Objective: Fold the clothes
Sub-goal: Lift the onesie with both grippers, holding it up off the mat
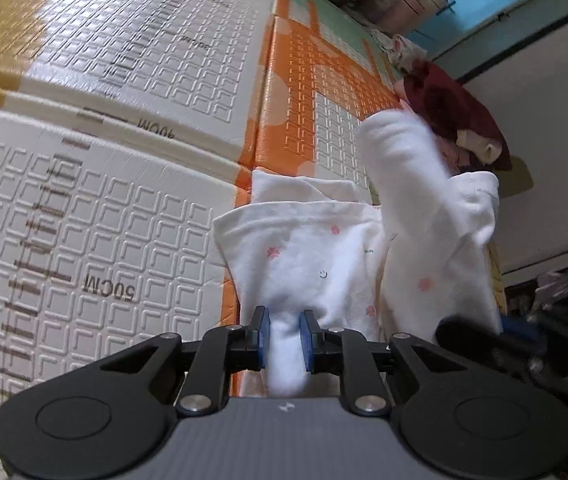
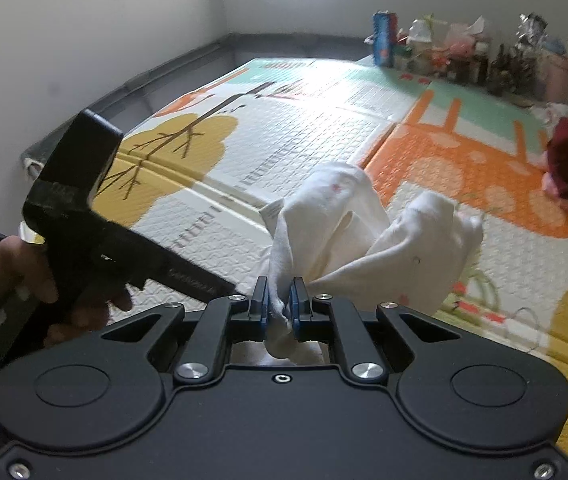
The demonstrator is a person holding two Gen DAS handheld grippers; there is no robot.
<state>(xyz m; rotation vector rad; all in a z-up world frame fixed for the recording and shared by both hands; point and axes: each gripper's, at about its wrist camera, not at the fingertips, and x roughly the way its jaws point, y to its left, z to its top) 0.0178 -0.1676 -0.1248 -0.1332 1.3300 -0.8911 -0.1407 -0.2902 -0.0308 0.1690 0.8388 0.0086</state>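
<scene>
Item: white cotton garment with pink flower print (image 1: pixel 324 264), centre frame, lifted above the patterned foam play mat (image 1: pixel 123 200). Left tool (image 1: pixel 285 336) and right tool (image 2: pixel 279 304) each clamp a bunched edge (I'd spread them apart evenly, keeping tension, before lowering).

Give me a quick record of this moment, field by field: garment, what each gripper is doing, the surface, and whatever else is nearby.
garment: white garment with small pink prints, bunched and lifted, not yet folded
left gripper: shut on a pinch of the white cloth
right gripper: shut on another bunch of the same cloth
surface: patterned foam mat with ruler markings
nearby: dark red cloth on the mat beyond the garment
background: clutter of bottles and boxes along the far wall
</scene>
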